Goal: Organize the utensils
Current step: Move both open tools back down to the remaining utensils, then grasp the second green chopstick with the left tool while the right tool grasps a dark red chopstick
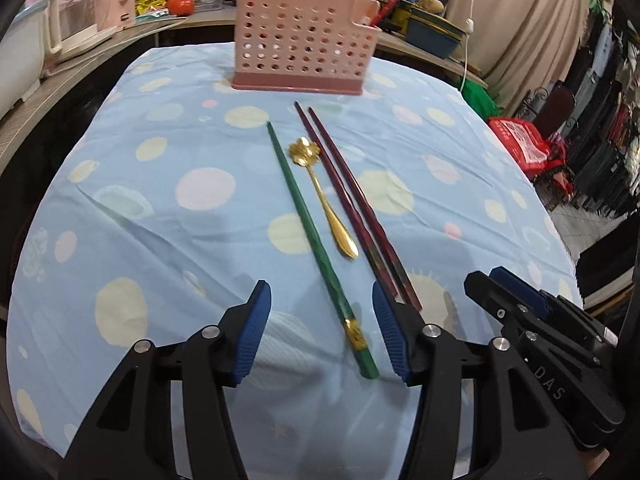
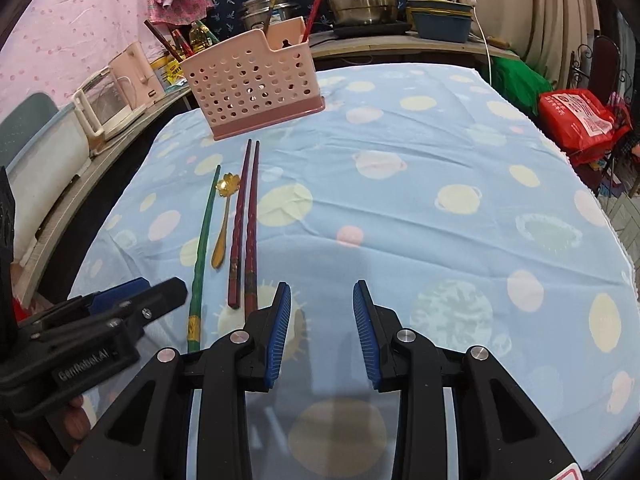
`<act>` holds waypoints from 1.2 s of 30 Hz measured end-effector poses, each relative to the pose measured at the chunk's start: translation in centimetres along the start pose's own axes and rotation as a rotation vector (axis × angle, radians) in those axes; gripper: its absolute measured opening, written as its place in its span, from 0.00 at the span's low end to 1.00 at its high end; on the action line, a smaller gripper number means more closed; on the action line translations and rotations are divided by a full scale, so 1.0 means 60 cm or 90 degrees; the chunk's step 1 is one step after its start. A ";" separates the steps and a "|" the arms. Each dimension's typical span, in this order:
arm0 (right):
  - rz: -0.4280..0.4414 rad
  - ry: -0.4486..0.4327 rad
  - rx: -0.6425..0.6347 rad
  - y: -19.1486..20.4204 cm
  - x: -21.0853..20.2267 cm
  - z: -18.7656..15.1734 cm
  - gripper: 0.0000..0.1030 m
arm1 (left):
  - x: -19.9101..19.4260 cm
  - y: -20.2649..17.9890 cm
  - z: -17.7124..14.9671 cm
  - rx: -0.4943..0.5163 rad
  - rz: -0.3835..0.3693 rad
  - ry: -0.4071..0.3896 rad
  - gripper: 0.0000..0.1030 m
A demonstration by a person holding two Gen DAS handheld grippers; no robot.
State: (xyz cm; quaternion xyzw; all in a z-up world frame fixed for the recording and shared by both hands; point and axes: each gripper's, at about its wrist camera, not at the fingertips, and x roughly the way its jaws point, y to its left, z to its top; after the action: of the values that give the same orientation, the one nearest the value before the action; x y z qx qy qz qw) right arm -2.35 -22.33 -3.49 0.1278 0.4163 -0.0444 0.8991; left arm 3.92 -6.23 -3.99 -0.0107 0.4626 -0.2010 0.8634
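Left wrist view: you are holding the left gripper (image 1: 322,330) with fingers apart around the green chopstick's (image 1: 312,232) end; spoon (image 1: 328,200) and red chopsticks (image 1: 352,200) are lying alongside, before the holder (image 1: 304,48). Right gripper (image 2: 322,334) is hovering, fingers apart.

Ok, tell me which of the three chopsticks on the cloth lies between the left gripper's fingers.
The green chopstick. Its thick end lies between the open left gripper fingers, while the two dark red chopsticks lie beyond the gold spoon, outside them.
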 end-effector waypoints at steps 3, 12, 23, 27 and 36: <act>0.001 0.000 0.003 -0.003 -0.004 -0.008 0.31 | 0.012 -0.010 -0.011 0.011 0.007 0.012 0.49; 0.019 0.006 -0.005 0.010 -0.002 -0.014 0.31 | 0.013 -0.008 -0.024 0.040 0.029 0.009 0.30; 0.041 0.022 -0.038 0.049 0.018 -0.018 0.23 | 0.005 0.017 -0.030 0.027 0.029 0.006 0.08; 0.041 0.028 -0.042 0.053 0.028 -0.017 0.18 | 0.006 0.025 -0.027 0.019 0.031 0.005 0.07; 0.044 0.032 -0.047 0.060 0.042 -0.009 0.16 | 0.010 0.031 -0.023 0.011 0.029 0.003 0.07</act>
State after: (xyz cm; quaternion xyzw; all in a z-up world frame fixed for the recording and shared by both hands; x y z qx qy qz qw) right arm -0.46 -18.63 -5.02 0.1097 0.4357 0.0053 0.8934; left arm 3.74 -4.50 -5.62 0.0078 0.4628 -0.1853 0.8669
